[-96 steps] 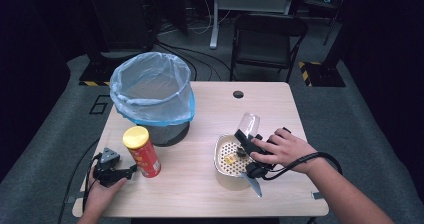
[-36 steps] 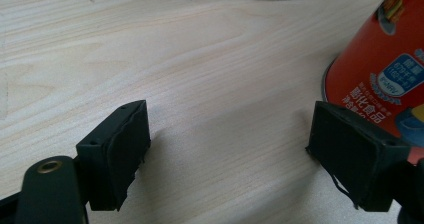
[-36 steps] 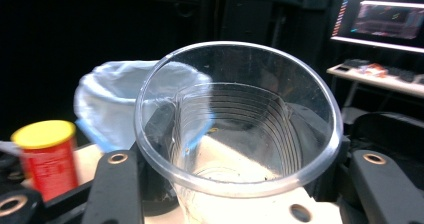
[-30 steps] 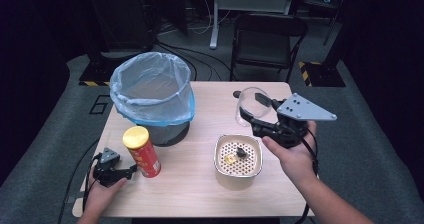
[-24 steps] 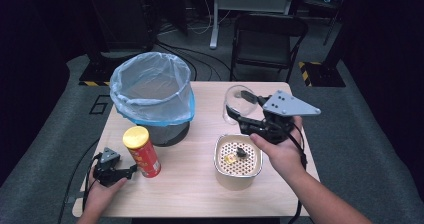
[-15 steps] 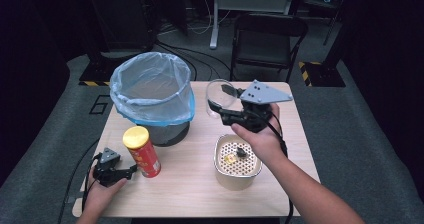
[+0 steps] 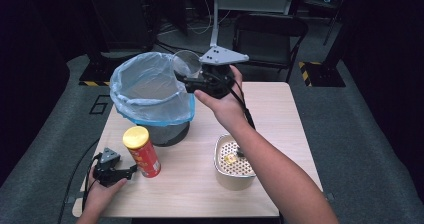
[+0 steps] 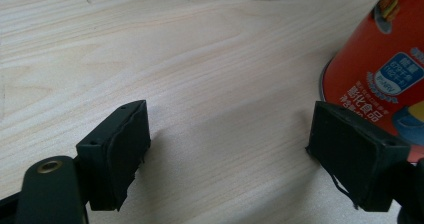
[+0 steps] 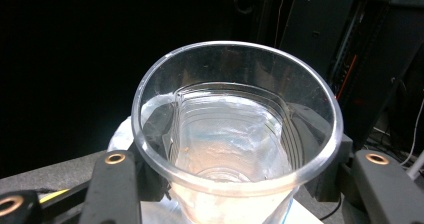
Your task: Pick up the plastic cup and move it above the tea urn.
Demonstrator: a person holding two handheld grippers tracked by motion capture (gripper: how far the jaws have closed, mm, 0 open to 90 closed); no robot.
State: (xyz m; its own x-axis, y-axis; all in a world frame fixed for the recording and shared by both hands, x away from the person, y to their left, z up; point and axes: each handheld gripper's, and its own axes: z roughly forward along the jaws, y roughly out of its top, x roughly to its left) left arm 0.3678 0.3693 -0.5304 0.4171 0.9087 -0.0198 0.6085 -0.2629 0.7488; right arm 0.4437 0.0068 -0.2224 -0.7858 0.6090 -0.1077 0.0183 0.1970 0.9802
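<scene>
your right gripper (image 7: 186, 77) is clamped on a clear plastic cup (image 9: 235, 129), held over the rim of the bin (image 7: 150, 91) with its crinkled blue liner. your left gripper (image 8: 227, 154) rests on the wooden table (image 7: 280, 114), jaws apart, one beside the red chip can (image 7: 141, 151). a round metal pot (image 7: 232, 163) sits under your right forearm.

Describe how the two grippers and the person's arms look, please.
Both grippers are black. The left gripper has square padded fingers and a trailing black cable. The right gripper carries a grey three-cornered plate, brass-coloured rivets and a black cable. The forearms are bare, without sleeves.
</scene>
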